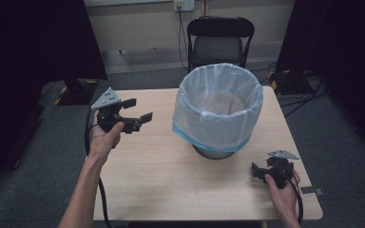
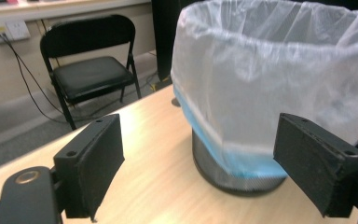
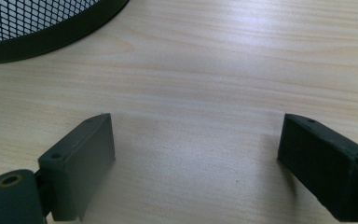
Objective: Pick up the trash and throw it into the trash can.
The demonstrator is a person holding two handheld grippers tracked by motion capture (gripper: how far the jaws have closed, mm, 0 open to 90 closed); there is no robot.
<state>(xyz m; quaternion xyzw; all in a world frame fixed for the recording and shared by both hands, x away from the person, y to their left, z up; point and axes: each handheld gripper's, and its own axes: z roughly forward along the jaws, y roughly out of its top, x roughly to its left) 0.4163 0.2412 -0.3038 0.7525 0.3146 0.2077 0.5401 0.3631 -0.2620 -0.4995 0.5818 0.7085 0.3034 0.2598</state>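
1 bin (image 1: 217, 114) | 1 liner bag (image 1: 209, 90) | 1 chair (image 1: 220, 40) | 2 grippers | 1 table (image 1: 171, 180)

No text, label, brand, number or sign can be read anywhere in these views.

table (image 1: 171, 175) – pale wood grain | bin (image 2: 235, 175) – black mesh with a solid black base band | liner (image 1: 217, 107) – translucent white, light blue at its lower edge | left gripper (image 1: 139, 110) and right gripper (image 1: 256, 170) – black, grey top plates | chair (image 1: 220, 40) – black | floor – grey
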